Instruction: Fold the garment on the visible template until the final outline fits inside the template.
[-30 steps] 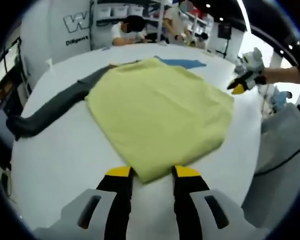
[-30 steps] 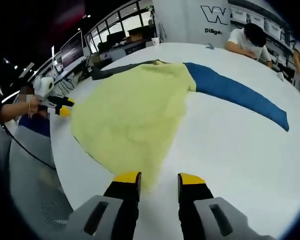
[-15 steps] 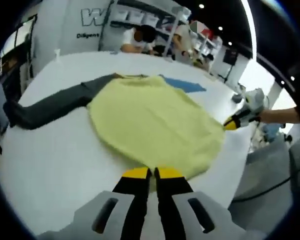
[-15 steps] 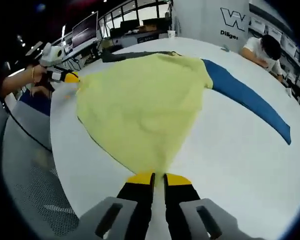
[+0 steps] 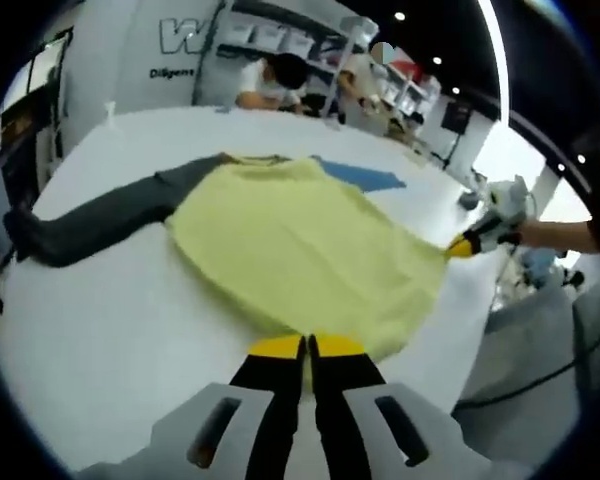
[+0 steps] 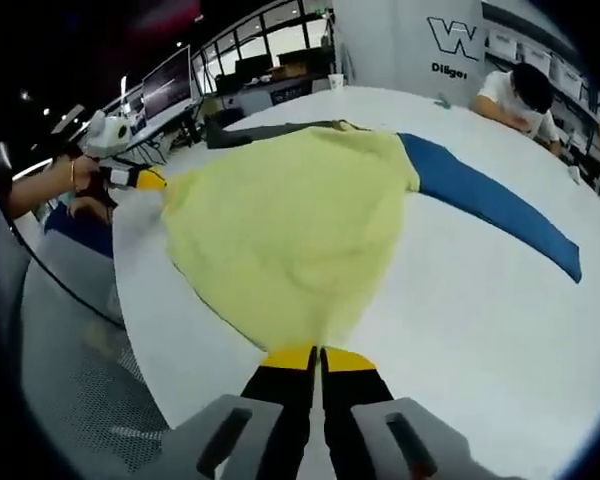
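Garment position: flat yellow knit body of the garment point(image 5: 300, 255) spread on the round white table point(image 5: 100, 300), dark grey sleeve point(image 5: 90, 215) trailing toward 9 o'clock, blue sleeve point(image 5: 365, 175) showing past the far edge toward 1 o'clock in the left gripper view. No template outline distinguishable on the table.

Left gripper point(image 5: 307, 347), at 6 o'clock: yellow-tipped jaws pressed together, clamped on a hem corner of the garment. In the right gripper view, blue sleeve point(image 6: 490, 200) running toward 3 o'clock. Right gripper point(image 6: 315, 358), at 6 o'clock: jaws together, pinching the opposite hem corner.

Probable step: lifting the hem for the first fold toward the collar. For a clean result:
- Raise both corners evenly, at matched height.
- Keep the hem taut between the grippers to prevent sagging.
- Carry forward in parallel; avoid dragging the lower layer.
- Lay down gently, edges aligned, before releasing.

Risk: uneven pull skewing the fold.
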The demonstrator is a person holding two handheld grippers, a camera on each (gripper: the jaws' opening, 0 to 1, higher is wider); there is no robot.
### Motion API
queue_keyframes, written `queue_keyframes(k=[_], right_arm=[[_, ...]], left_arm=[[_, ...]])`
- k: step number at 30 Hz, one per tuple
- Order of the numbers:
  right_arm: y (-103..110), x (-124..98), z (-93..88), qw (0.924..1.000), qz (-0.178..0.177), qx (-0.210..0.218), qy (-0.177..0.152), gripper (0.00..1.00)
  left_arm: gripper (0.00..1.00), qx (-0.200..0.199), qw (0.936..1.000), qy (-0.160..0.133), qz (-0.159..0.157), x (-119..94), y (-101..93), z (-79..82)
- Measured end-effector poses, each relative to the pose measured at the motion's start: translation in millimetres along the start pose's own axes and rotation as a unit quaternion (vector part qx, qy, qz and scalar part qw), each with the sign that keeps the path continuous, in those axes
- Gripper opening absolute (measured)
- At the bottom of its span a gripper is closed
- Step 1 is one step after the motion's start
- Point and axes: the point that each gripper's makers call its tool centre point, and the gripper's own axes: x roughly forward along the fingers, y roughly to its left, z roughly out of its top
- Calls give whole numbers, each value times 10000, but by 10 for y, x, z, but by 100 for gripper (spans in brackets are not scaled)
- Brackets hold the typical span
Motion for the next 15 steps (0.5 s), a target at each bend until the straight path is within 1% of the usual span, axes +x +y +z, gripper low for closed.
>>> queue_keyframes(k=[2, 3, 4, 6, 7, 8, 9, 10, 12, 15], right_arm=[[11, -62, 89, 9999, -3, 29, -126, 0], [10, -88, 129, 9998, 5, 49, -181, 0], [42, -131, 211, 9995, 15, 112, -279, 0], [37, -165, 275, 9992, 18, 158, -380, 0], [28, -185, 322, 9987, 8, 209, -459, 0], [30, -186, 331, 9984, -9, 249, -503, 0], [31, -202, 357, 9981, -25, 299, -545, 0], [38, -209, 368, 9979, -26, 310, -562, 0], [37, -192, 356, 9980, -71, 315, -542, 0], [45, -182, 336, 9980, -99, 324, -525, 0]], left_arm=[[0, -102, 9998, -145, 24, -51, 39, 72], [0, -160, 9997, -200, -28, -61, 74, 92], [0, -215, 9994, -248, -130, -60, 82, 133], [0, -197, 9993, -303, -115, -56, 113, 202], [0, -172, 9992, -349, -92, -48, 83, 279], [0, -180, 9990, -389, -81, -38, 93, 322], [0, -294, 9985, -464, -70, -12, 106, 383], [0, -423, 9978, -512, -71, 10, 115, 421], [0, -773, 9955, -546, -101, 138, 197, 450], [0, -713, 9963, -480, -87, 239, 232, 421]])
